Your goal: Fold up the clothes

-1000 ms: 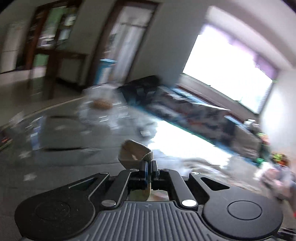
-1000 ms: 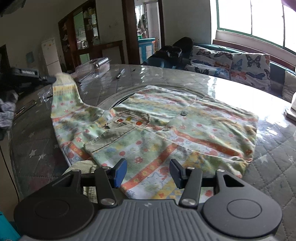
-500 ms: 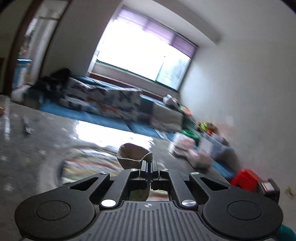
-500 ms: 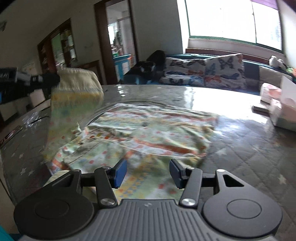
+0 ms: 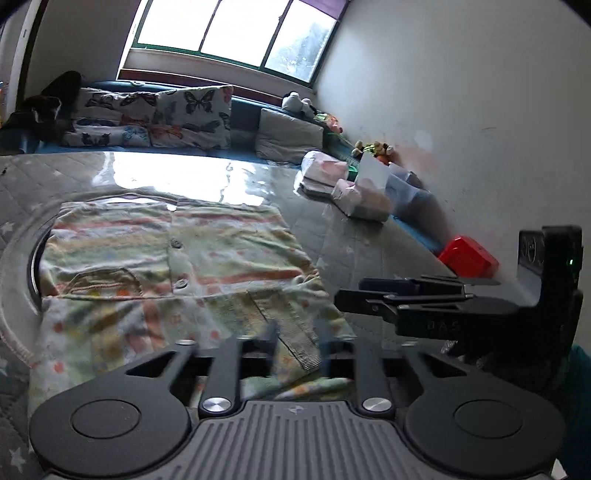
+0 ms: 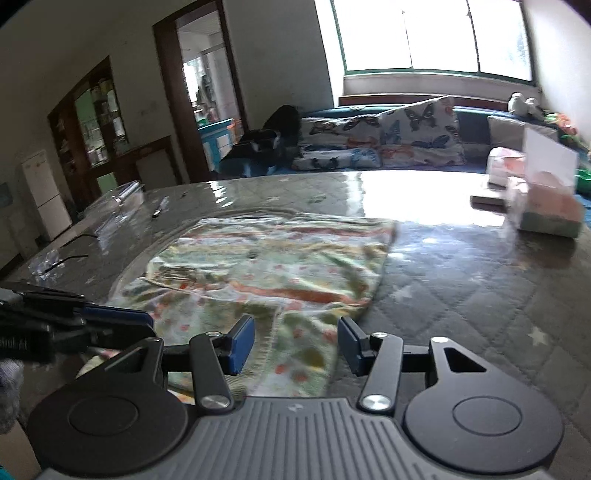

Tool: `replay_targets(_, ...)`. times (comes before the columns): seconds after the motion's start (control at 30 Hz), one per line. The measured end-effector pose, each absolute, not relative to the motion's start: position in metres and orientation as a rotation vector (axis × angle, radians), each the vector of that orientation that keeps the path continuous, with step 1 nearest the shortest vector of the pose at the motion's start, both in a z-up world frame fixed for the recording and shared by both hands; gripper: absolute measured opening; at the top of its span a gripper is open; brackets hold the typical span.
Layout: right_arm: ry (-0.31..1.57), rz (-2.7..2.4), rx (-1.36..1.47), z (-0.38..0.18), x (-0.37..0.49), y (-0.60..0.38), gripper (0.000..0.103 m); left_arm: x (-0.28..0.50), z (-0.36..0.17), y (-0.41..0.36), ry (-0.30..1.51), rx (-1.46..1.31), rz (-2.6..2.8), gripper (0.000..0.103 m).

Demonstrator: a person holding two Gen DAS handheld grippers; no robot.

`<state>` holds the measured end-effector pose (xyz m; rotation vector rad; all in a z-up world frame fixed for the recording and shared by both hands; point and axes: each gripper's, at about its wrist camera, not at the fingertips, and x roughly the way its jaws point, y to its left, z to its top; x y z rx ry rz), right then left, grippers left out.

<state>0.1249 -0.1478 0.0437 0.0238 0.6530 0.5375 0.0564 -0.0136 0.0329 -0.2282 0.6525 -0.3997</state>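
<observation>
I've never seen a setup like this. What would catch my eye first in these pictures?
Probably the pastel patterned shirt spread flat in the middle of the grey quilted table. Next, two pairs of black tongs hover open over its near edge, the left tongs and the right tongs. Behind, butterfly cushions line a sofa under a bright window.

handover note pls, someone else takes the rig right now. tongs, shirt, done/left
Left tongs: open, blurred, nothing held, low over the near edge of the shirt.
Right tongs: open, empty, also at the near edge, close beside the left ones.
Shirt: patterned button-up, lies flat on the quilted table, with a sleeve folded across the near part of the front.
Done: that sleeve fold looks finished.
Left: probably the remaining folds of the body; whether the other sleeve is in cannot be told.
Boxes stand at the far right of the table, apart from the shirt.
</observation>
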Motion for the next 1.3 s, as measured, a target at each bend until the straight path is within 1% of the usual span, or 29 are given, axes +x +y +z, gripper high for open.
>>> replay_targets(0.07, 0.671, 0.570, 0.014, 0.041, 0.127, -0.136, 0.050, 0.055, 0.034, -0.003, 0.639, -0.218, -0.373, 0.036)
replay_targets(0.17, 0.709, 0.594, -0.002, 0.032, 0.133, -0.121, 0.043, 0.056, 0.036, 0.021, 0.628, -0.218, -0.307, 0.036)
replay_targets(0.27, 0.746, 0.588, -0.003, 0.022, 0.140, -0.113, 0.040, 0.058, 0.031, 0.052, 0.632, -0.230, -0.204, 0.036)
replay_targets(0.33, 0.767, 0.582, 0.002, 0.017, 0.144, -0.110, 0.037, 0.059, 0.025, 0.073, 0.639, -0.239, -0.138, 0.034)
replay_targets(0.37, 0.777, 0.584, 0.003, 0.016, 0.144, -0.109, 0.030, 0.060, 0.023, 0.083, 0.646, -0.246, -0.106, 0.034)
replay_targets(0.43, 0.784, 0.583, -0.008, 0.015, 0.144, -0.107, 0.026, 0.062, 0.019, 0.098, 0.658, -0.260, -0.061, 0.034)
replay_targets(0.47, 0.787, 0.581, -0.016, 0.015, 0.144, -0.107, 0.020, 0.063, 0.017, 0.105, 0.662, -0.266, -0.045, 0.034)
replay_targets(0.5, 0.786, 0.575, -0.018, 0.015, 0.144, -0.107, 0.011, 0.065, 0.016, 0.107, 0.666, -0.264, -0.039, 0.034)
replay_targets(0.53, 0.783, 0.566, -0.017, 0.017, 0.144, -0.108, 0.005, 0.068, 0.014, 0.106, 0.671, -0.256, -0.042, 0.034)
replay_targets(0.77, 0.768, 0.546, -0.029, 0.030, 0.137, -0.111, 0.004, 0.090, 0.004, 0.101, 0.701, -0.199, -0.061, 0.033)
replay_targets(0.9, 0.820, 0.514, -0.033, 0.023, 0.142, -0.112, 0.004, 0.102, -0.002, 0.099, 0.719, -0.167, -0.072, 0.032)
replay_targets(0.93, 0.821, 0.516, -0.029, 0.023, 0.142, -0.115, 0.005, 0.104, -0.004, 0.099, 0.725, -0.161, -0.069, 0.032)
replay_targets(0.97, 0.822, 0.524, -0.019, 0.024, 0.142, -0.117, 0.009, 0.106, -0.007, 0.101, 0.734, -0.160, -0.060, 0.032)
replay_targets(1.0, 0.823, 0.531, -0.009, 0.024, 0.143, -0.120, 0.010, 0.106, -0.007, 0.102, 0.736, -0.164, -0.054, 0.032)
replay_targets(1.13, 0.844, 0.569, 0.026, 0.023, 0.141, -0.125, 0.011, 0.101, -0.002, 0.103, 0.721, -0.176, -0.063, 0.032)
replay_targets(1.3, 0.861, 0.593, 0.033, 0.020, 0.133, -0.122, 0.015, 0.088, 0.010, 0.085, 0.700, -0.171, -0.136, 0.032)
